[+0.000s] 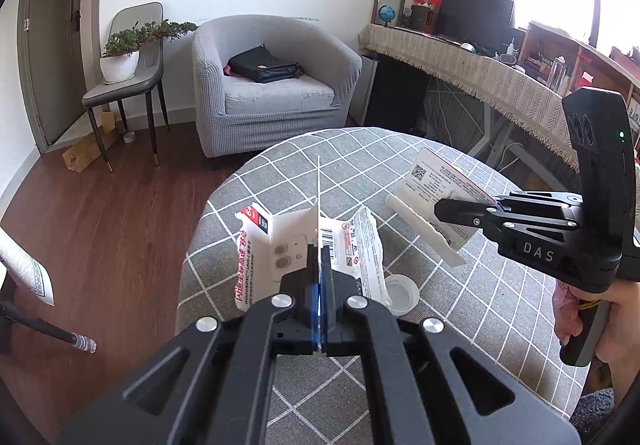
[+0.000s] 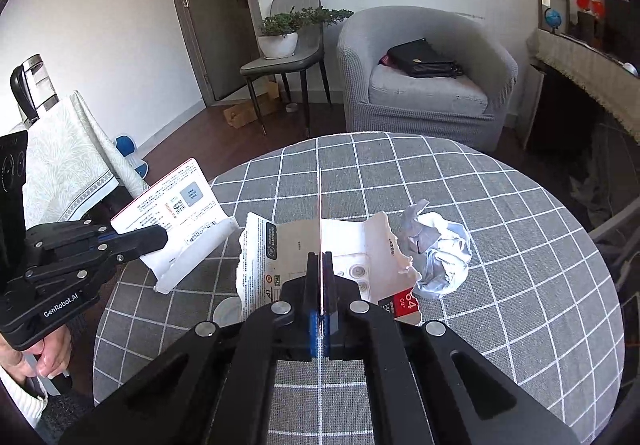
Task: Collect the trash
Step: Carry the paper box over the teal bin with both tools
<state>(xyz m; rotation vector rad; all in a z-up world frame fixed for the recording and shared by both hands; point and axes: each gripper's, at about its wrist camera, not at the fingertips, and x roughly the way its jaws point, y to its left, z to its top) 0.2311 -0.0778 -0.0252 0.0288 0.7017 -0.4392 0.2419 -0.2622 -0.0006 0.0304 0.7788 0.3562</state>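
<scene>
Item 1: left gripper (image 1: 319, 257), jaws clamped on left card (image 2: 172, 201). The card stands edge-on to its own camera, long axis running away from the fingers, above the checked table (image 1: 500, 305).

Item 2: right gripper (image 2: 320, 265), jaws pinched on right card (image 1: 444, 181), likewise edge-on and pointing forward.

Item 3: torn packaging (image 2: 280, 245), flat on the table beneath both, its middle covered by the fingers.

Item 4: crumpled paper (image 2: 436, 253), beside the packaging.

Item 5: white lid (image 1: 400, 293), partly hidden under the packaging.

Print on all items is too small to read.

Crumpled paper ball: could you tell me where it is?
The crumpled paper ball lies on the checked table in the right wrist view, just right of the torn card packaging.
</scene>
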